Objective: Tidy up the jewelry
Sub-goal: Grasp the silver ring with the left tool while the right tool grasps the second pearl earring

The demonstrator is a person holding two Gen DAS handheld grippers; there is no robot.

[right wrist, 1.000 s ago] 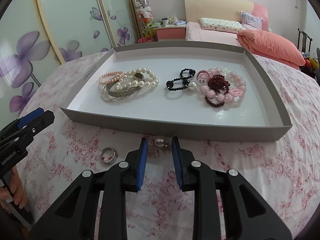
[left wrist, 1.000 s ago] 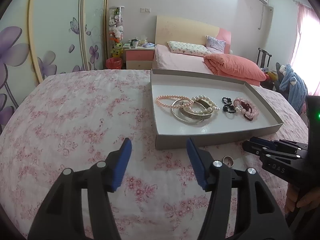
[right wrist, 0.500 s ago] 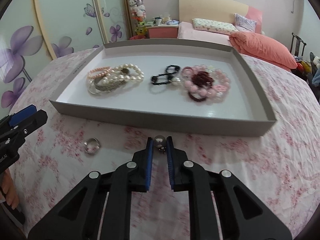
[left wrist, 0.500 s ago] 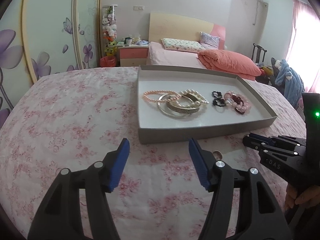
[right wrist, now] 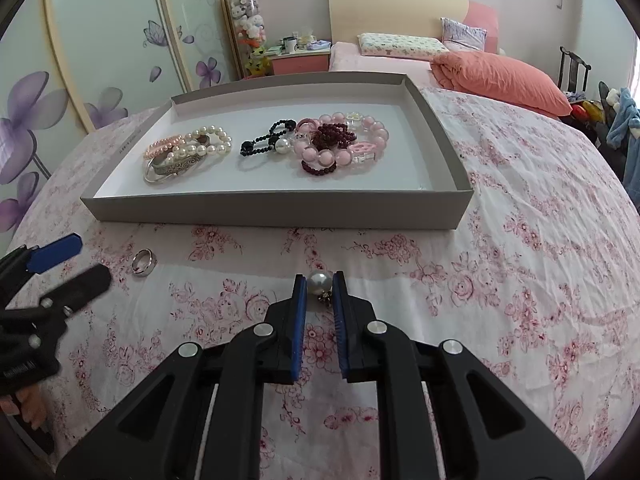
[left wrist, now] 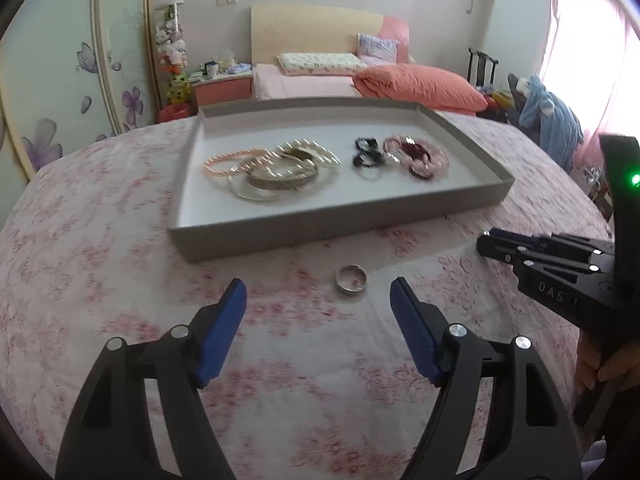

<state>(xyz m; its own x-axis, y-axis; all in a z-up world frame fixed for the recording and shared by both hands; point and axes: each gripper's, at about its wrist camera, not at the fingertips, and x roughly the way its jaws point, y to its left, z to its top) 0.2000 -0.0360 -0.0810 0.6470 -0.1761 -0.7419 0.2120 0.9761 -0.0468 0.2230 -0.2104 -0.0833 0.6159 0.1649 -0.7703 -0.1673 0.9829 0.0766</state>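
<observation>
Left gripper (left wrist: 316, 298) first, from its own wrist camera: blue-padded jaws wide apart and opening further, nothing between them, hanging over the pink floral tablecloth (left wrist: 120, 280) of the table. Just ahead of the gap, a little toward the right pad, lies the small silver band ring (left wrist: 351, 278) on the cloth, near the front wall of the shallow grey cardboard tray (left wrist: 340, 222). Inside the tray, already sorted by the look of it: the pink and white pearl bracelets with silver bangles (left wrist: 272, 168) toward the left end, the black beaded piece (left wrist: 366, 154) mid-tray, the pink and dark red bead bracelets (left wrist: 416, 154) beside it. Off at the right edge, the right gripper (left wrist: 486, 240) shows, jaws drawn close.

Over to the right wrist view, and here's the grab: the right gripper (right wrist: 319, 282) is clamped on the white pearl earring with a small metal fitting (right wrist: 319, 283), the pearl pinched at the very tips of the pads, just off the tablecloth in front of the tray's near wall. The ring sits well to the left, near the left gripper's tips.

Where that leaves things, I'd say: most of the jewelry is in the tray and grouped. Two pieces remain outside it, the pearl earring, gripped but not yet delivered, and the ring, lined up but untouched.
</observation>
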